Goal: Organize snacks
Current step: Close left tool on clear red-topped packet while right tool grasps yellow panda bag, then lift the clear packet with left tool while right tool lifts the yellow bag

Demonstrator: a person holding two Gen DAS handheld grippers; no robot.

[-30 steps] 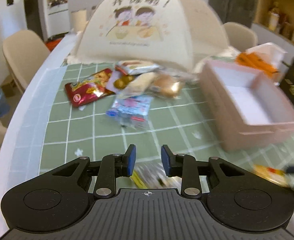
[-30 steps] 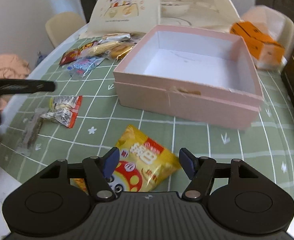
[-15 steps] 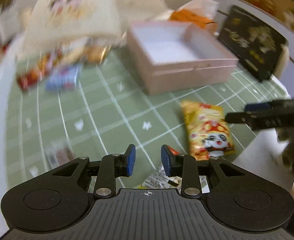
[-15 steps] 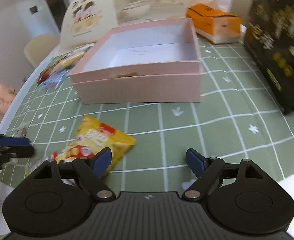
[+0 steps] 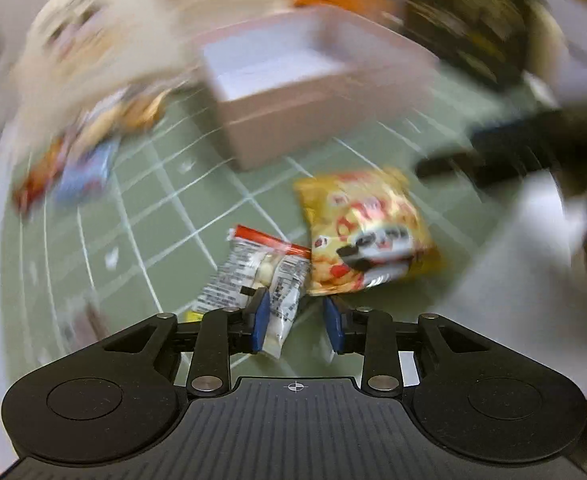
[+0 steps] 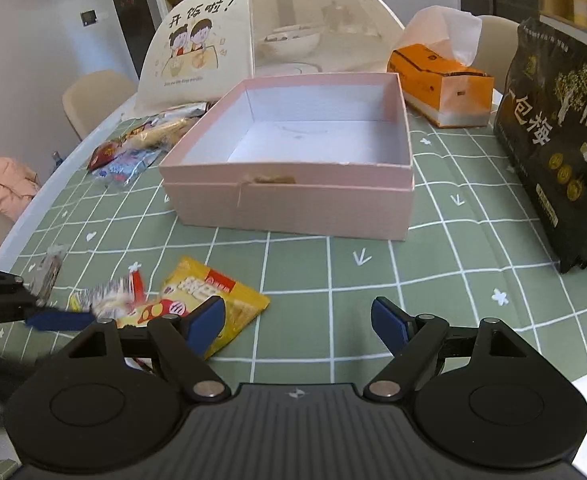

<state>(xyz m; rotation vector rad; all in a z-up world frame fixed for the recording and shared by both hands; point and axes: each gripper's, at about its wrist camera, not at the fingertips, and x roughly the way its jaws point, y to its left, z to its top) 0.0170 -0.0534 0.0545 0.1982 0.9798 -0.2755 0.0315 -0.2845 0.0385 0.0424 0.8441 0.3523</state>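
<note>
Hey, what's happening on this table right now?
A person with two handheld grippers is sorting snacks. The left gripper has just been opening, with a small white snack packet between its fingers, unclamped. The right gripper hangs open beside the yellow snack bag. The pink box holds nothing yet.

pink box (image 6: 293, 200) ahead, bare cloth (image 6: 433, 280) right

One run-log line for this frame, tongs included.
left tongs: opening, white snack packet between, ungripped | right tongs: open, empty | yellow snack bag: on table | pink box: empty
</note>
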